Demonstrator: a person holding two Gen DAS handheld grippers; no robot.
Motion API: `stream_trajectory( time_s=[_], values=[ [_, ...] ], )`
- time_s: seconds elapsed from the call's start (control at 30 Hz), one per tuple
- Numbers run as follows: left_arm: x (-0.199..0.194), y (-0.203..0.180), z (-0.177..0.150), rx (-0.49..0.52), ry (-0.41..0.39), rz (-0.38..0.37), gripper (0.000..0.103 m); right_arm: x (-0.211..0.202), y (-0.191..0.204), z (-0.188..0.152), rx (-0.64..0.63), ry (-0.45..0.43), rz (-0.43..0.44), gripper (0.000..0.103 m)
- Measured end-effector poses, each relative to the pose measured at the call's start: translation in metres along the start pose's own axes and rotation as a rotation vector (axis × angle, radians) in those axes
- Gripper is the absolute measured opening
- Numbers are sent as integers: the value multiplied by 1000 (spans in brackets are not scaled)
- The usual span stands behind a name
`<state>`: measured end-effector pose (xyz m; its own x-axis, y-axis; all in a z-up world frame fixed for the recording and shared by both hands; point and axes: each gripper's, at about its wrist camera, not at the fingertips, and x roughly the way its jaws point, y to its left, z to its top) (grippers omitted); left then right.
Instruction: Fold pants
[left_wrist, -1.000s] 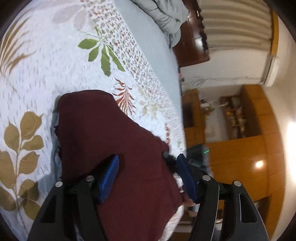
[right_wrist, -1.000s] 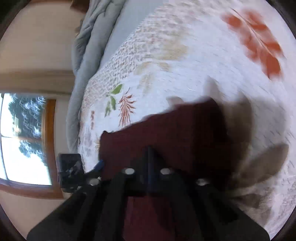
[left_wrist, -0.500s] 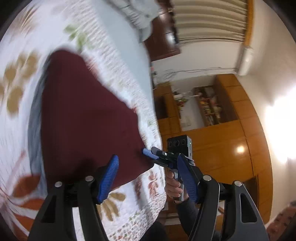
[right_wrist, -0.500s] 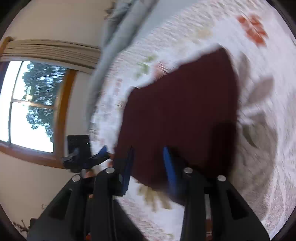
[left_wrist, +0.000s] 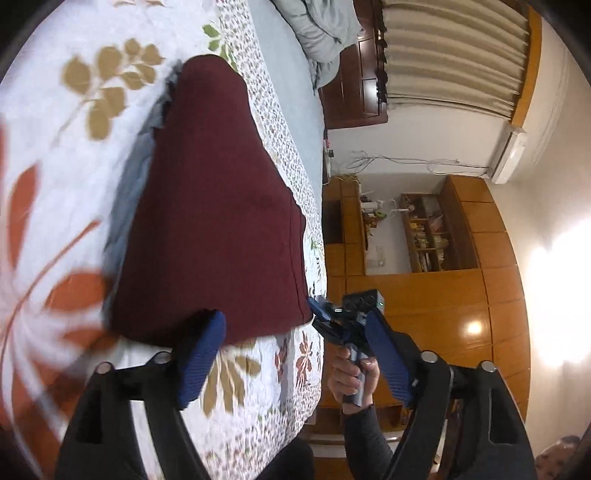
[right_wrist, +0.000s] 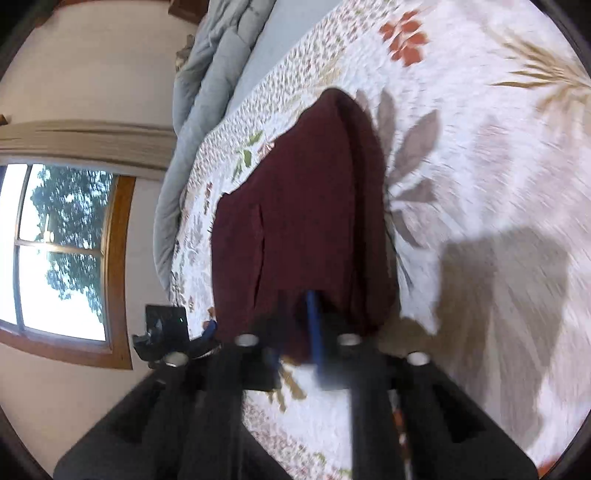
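The bed (left_wrist: 55, 155) carries the folded pants (left_wrist: 218, 206) near its edge. The left hand-held gripper (left_wrist: 291, 354) has just been opening, jaws wide apart and empty; the right hand-held gripper (right_wrist: 295, 332) has also been opening, jaws slightly apart and off the cloth.

Folded maroon pants (left_wrist: 218, 206) lie on a leaf-patterned bedspread (left_wrist: 66, 122) as the left tool (left_wrist: 295, 354), its jaws just opening, stands empty near their edge.
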<state>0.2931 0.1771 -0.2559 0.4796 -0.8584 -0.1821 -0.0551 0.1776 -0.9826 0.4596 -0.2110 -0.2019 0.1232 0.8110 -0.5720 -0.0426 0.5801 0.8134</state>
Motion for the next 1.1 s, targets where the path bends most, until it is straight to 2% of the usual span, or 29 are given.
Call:
stream_trajectory(
  time_s=[0.03,0.1,0.13,0.2,0.33,0.4,0.5,0.6,0.63,0.73,0.8,0.87,0.97,1.1],
  values=[
    [-5,-5,-9,10,-1,9,85,-7,4,-7,-2,-27,-12,63],
    [-17,-22,-30,53,-10,48,86,-35,16,-31,-39,-122,-120,80],
    [-24,-33,-42,82,-12,68,87,-46,23,-43,-57,-154,-157,84],
    [-38,-56,-69,149,-23,147,88,-66,35,-77,-81,-189,-145,87],
    [-67,-101,-128,285,-107,368,89,-98,51,-146,-76,-277,-151,92],
    [-78,-126,-159,382,-159,535,89,-106,59,-180,-82,-308,-163,93],
    [-90,-163,-204,528,-264,726,89,-119,76,-226,-120,-352,-223,94],
    [-85,-203,-253,695,-326,876,89,-132,109,-272,-220,-440,-324,98],
    [-85,-213,-268,725,-351,902,89,-136,120,-283,-244,-475,-359,100],
    [-83,-239,-301,775,-398,911,89,-142,161,-324,-343,-606,-522,100],
    [-83,-250,-315,781,-433,926,89,-143,189,-352,-455,-637,-551,100],
    [-85,-260,-326,774,-449,923,89,-147,210,-373,-518,-651,-571,100],
    [-88,-276,-349,798,-484,969,89,-152,232,-396,-571,-637,-602,100],
    [-101,-283,-365,763,-502,931,89,-153,244,-418,-599,-583,-590,100]
  ],
)
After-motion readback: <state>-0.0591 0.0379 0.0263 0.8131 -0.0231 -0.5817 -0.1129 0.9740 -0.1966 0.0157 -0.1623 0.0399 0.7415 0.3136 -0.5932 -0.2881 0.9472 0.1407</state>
